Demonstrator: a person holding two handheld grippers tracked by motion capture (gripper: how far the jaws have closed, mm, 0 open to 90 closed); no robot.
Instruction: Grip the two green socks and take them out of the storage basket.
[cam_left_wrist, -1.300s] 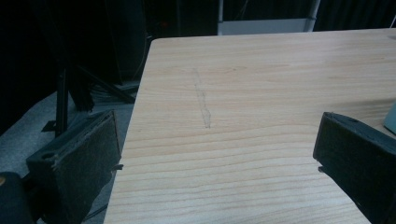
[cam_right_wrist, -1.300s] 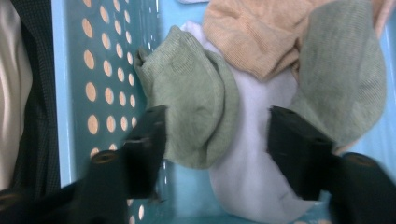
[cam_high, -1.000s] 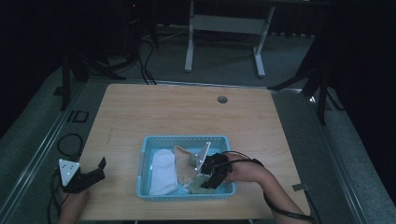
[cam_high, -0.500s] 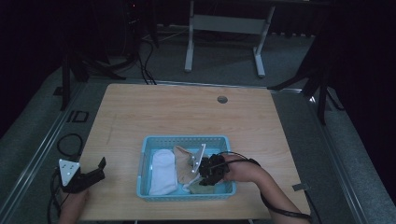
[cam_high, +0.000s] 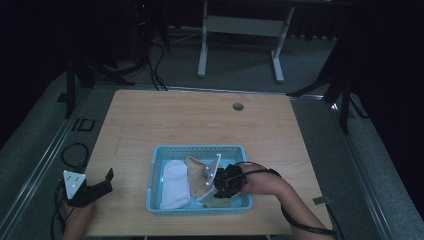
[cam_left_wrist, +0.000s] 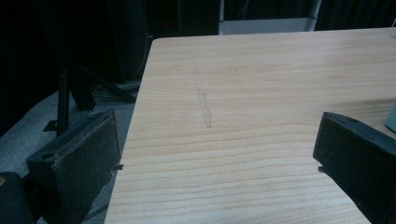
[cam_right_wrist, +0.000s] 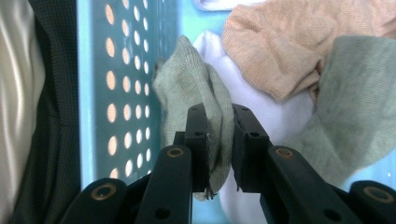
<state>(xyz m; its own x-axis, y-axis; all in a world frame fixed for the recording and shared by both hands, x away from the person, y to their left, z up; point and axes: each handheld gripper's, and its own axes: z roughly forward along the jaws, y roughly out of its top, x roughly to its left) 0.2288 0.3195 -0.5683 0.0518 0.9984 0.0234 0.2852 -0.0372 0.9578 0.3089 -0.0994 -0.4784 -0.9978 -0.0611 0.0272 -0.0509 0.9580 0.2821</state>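
While right tool (cam_right_wrist: 219, 154) pinches grey-green sock (cam_right_wrist: 196, 93) | sock lengthwise along jaws

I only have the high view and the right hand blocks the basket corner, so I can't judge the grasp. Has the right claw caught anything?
Observer: Yes. The right claw is shut on a fold of the grey-green sock, beside the blue basket's perforated wall.
Operator: What lies under that sock?
Observer: A white sock, with a peach sock beyond it.
Operator: And the left claw?
Observer: The left claw is open over the bare wooden table, holding nothing.
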